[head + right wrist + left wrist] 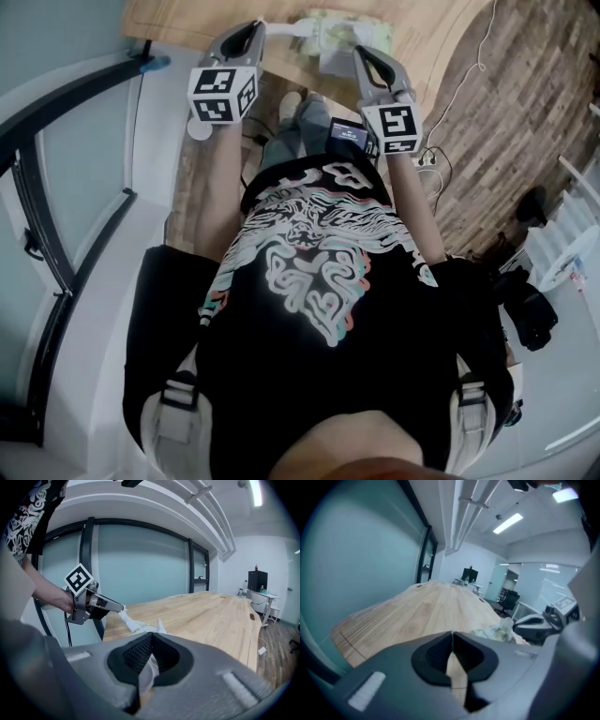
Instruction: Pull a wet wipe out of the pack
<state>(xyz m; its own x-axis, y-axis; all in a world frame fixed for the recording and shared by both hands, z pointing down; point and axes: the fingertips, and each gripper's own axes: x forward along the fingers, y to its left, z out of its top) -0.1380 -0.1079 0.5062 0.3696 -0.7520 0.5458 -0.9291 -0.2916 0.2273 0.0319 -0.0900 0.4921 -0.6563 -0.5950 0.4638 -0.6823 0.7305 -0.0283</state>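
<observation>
The left gripper pinches a white, twisted wet wipe; the right gripper clamps the pale, crumpled plastic pack.
The left fingers are pressed together on the wipe's free end, and from their tips it stretches across to the pack. The right fingers are shut on the pack's near edge, with whitish film showing in the gap behind their tips. The pack lies just ahead of the right fingers, to the right of the left ones, near the close end of the long light wooden table.
</observation>
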